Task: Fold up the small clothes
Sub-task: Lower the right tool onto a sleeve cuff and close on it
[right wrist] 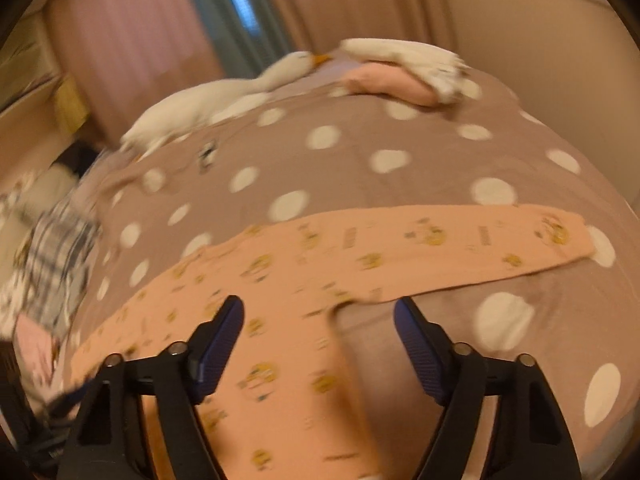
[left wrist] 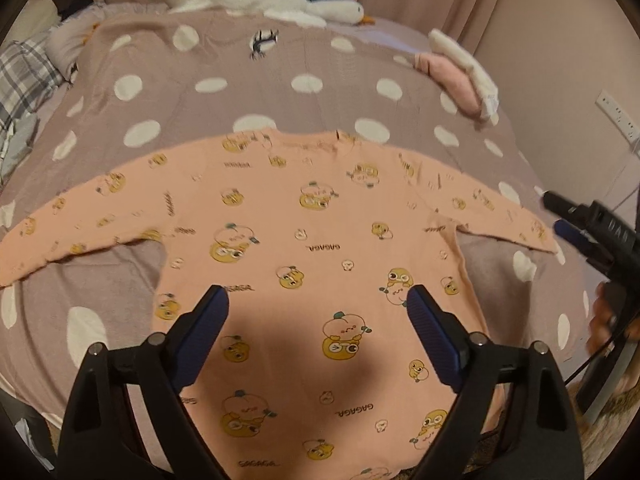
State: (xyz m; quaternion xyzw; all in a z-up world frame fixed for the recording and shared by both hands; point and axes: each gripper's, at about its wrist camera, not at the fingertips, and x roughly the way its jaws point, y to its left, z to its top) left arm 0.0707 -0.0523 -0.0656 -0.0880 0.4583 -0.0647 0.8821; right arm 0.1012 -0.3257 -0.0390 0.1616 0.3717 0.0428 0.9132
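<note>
Peach shirt (left wrist: 304,248) with cartoon ducks lies flat, sleeves spread, on the dotted bed cover (left wrist: 208,92) in the left wrist view, under the left tongs (left wrist: 318,300), spread wide and empty; its hem is cut off below. Right wrist view is blurred: right tongs (right wrist: 318,312), released, hover over the shirt's side and sleeve (right wrist: 440,248)

From my left gripper's camera I can read one word — "GAGAGA" — printed again and again across the peach long-sleeved shirt (left wrist: 304,216) among its little yellow cartoon ducks. It reads upside down from where I hold the tool, clearest mid-chest and again near the hem. On the other gripper (left wrist: 576,220), at the right edge, there are pale letters on its black body — too blurred for me to make out. My right camera is smeared; the shirt's print there is unreadable.
</note>
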